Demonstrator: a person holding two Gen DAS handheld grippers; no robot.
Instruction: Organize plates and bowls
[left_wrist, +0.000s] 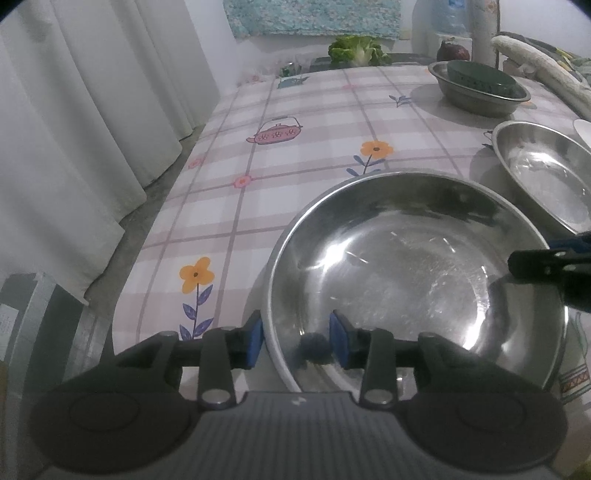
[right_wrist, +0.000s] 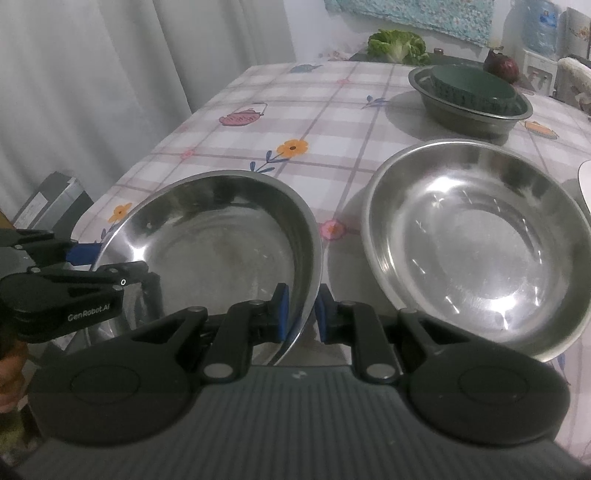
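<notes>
Right gripper is pinched on the near rim of a shallow, mirror-bright steel bowl resting on the checked, flower-printed counter, while the left gripper straddles the opposite rim, pads apart and not pressing. Judging by this, the left is letting go. Next comes lifting the slick bowl into its twin just right of the right gripper.

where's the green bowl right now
In the right wrist view, the green bowl sits inside a steel basin at the table's far right, beyond the two steel plates, near the purple onion.
</notes>
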